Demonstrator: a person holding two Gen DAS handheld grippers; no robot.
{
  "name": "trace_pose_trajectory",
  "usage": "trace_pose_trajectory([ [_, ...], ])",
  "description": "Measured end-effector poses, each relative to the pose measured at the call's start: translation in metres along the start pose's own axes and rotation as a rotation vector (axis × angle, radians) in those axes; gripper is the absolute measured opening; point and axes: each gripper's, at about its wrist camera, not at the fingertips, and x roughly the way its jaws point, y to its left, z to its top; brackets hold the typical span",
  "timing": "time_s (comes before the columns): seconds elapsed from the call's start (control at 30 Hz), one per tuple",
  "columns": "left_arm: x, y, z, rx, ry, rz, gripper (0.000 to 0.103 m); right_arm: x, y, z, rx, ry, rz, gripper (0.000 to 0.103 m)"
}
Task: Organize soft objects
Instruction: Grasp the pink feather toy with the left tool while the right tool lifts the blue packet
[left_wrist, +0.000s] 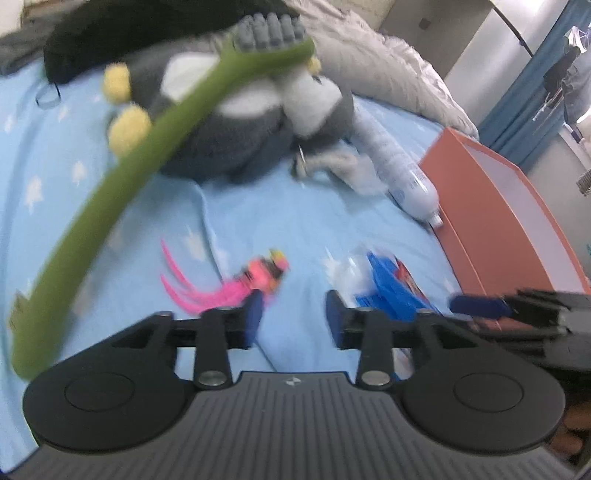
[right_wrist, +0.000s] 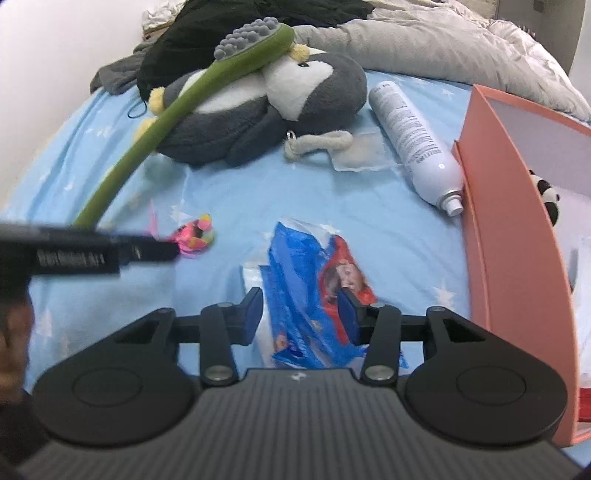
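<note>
A grey and white plush penguin (right_wrist: 258, 107) lies at the back of the blue bed sheet, also in the left wrist view (left_wrist: 236, 122). A long green plush toothbrush (right_wrist: 173, 110) leans across it (left_wrist: 110, 192). A small pink toy (right_wrist: 194, 236) lies on the sheet, just ahead of my left gripper (left_wrist: 293, 317), which is open and empty. My right gripper (right_wrist: 301, 317) is open, its fingers either side of a blue plastic packet (right_wrist: 310, 280). A small grey plush strap (right_wrist: 317, 144) lies by the penguin.
An orange box (right_wrist: 513, 229) stands at the right with a small panda toy (right_wrist: 546, 195) inside. A white spray can (right_wrist: 413, 144) lies next to it. A grey duvet (right_wrist: 443, 44) and black clothes (right_wrist: 207, 33) are piled at the back.
</note>
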Motion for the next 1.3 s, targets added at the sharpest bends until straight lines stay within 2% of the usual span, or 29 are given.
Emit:
trace_pose_trajectory([
  [0.17,0.009,0.000,0.016,0.080,-0.013,0.003,0.049,0.002,-0.002,-0.010,-0.014,0.010,-0.016,0.047],
  [0.3,0.029,-0.006,0.021,0.194,0.050,-0.026,0.057,0.008,0.004,-0.020,-0.065,0.023,-0.054,0.047],
  [0.43,0.045,-0.007,0.018,0.271,0.069,0.017,0.057,0.012,0.004,-0.019,-0.078,0.013,-0.051,0.047],
  [0.6,0.057,-0.005,0.017,0.331,0.084,0.031,0.054,0.026,0.003,-0.019,-0.069,0.026,-0.039,0.046],
  [0.7,0.063,-0.003,0.016,0.321,0.093,0.022,0.043,0.031,0.006,-0.021,-0.083,0.034,-0.042,0.043],
  [0.77,0.067,-0.002,0.014,0.305,0.098,0.049,0.034,0.033,0.007,-0.021,-0.081,0.038,-0.045,0.038],
  [0.93,0.064,0.000,0.013,0.239,0.087,0.049,0.033,0.033,0.011,-0.020,-0.095,0.044,-0.045,0.018],
  [1.3,0.029,-0.009,-0.002,0.090,0.064,0.054,0.033,0.009,0.019,-0.022,-0.083,0.011,-0.082,0.012],
])
